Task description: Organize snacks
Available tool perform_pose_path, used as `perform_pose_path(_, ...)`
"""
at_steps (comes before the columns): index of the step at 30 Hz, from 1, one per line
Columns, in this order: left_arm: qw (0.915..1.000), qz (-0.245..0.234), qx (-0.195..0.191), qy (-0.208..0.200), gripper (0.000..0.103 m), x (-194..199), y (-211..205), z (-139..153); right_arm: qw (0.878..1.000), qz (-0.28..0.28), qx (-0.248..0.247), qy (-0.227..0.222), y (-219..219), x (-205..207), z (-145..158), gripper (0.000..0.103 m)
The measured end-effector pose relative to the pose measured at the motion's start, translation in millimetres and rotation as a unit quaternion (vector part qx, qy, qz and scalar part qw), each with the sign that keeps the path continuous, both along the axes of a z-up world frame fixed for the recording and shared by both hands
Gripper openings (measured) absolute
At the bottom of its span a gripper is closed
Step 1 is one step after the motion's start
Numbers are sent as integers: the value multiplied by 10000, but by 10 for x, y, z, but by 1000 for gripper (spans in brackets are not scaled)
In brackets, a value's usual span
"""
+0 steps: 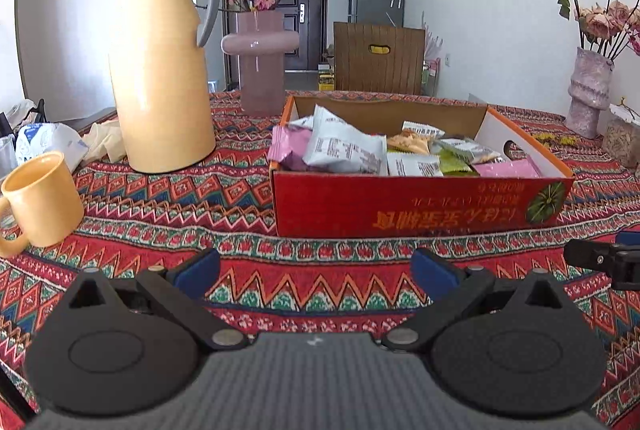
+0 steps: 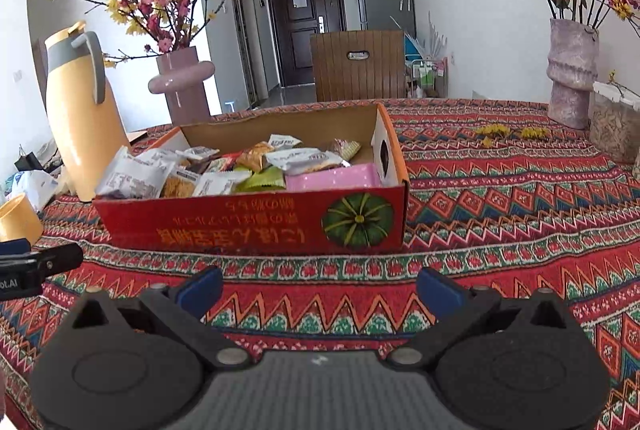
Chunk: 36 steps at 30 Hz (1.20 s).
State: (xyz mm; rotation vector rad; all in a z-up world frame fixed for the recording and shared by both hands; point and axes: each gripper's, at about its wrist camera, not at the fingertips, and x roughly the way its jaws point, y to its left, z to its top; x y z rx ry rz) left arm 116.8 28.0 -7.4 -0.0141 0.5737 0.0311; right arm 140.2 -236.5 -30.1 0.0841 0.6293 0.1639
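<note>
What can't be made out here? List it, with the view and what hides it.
- Snack packets low in the red box: both views, buried under top packets and behind the near wall.
- Packet print: both views, too small.
- Yellow mug: right wrist view, cut by the left edge.
- Right hand-held gripper: left wrist view, mostly beyond the right edge.
- Jar of grain: right wrist view, cut by the edge.

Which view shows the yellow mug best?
The left wrist view: the whole mug shows, handle included, near the jug. The right wrist view catches only a cropped piece at its left edge.
</note>
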Motion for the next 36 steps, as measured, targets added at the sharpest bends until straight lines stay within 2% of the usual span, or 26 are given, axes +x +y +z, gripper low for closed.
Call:
perform_pose_path(4, 9997, -60, -93, 203, 103, -62, -10, -119, 9998, -13, -6, 194, -7, -59, -83, 103)
perform_pose_path(12, 9993, -130, -113, 325, 103, -98, -39, -174, 9993, 31, -14, 384, 21, -111, -178, 103)
perform_pose_path(36, 9993, -133, -118, 332, 103, -111, -45, -173, 9992, 32, -24, 410, 25, -112, -193, 103)
